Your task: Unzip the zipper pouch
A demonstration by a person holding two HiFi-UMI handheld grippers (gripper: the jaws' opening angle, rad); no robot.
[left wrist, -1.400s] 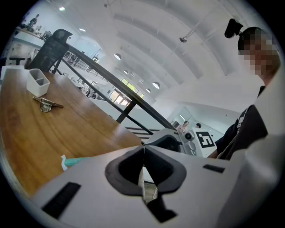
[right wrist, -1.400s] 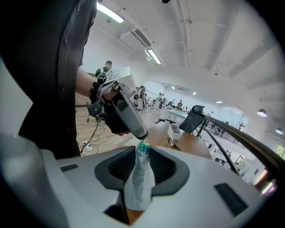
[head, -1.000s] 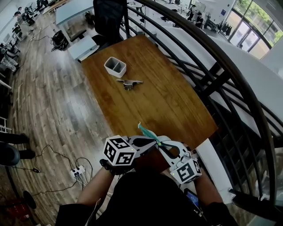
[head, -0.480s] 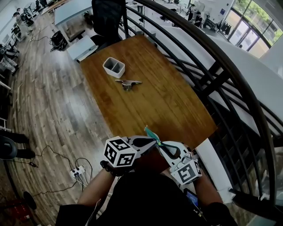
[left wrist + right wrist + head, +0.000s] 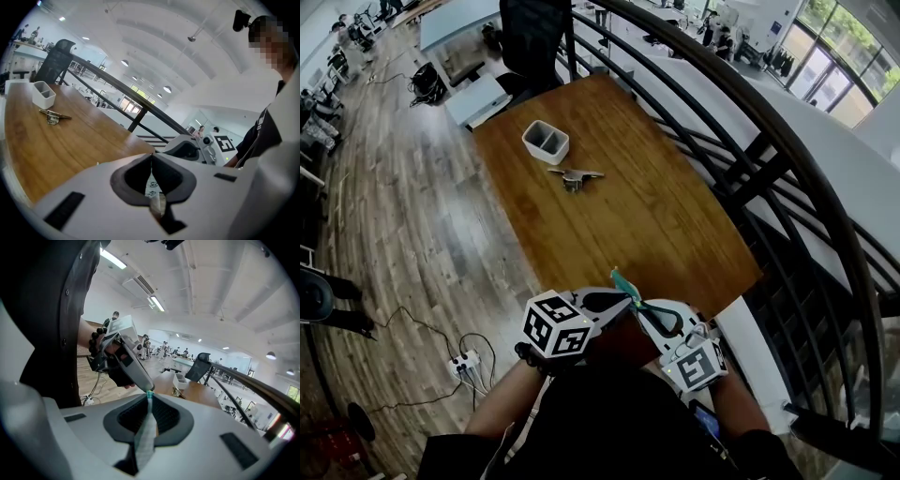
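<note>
Holding the pouch [image 5: 624, 283] taut matters most. The left hand-held gripper [image 5: 151, 157] is clamped on its printed fabric, and the right hand-held gripper [image 5: 149, 397], nearly tip to tip with it, pinches a teal-ended strip, probably the zipper tab. Best to draw the right one steadily away along the zipper line. Beyond both tips the desk [image 5: 628, 216] is mostly bare. Keys [image 5: 574, 176] and a white tub [image 5: 545, 142] sit far ahead, and a railing [image 5: 787, 187] runs outside the right one.

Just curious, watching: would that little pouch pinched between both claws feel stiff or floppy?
Probably floppy: the pouch shows as a thin fabric sheet pressed flat in the right claw. Likely light too: only that pinch and the left claw's hold it up.
</note>
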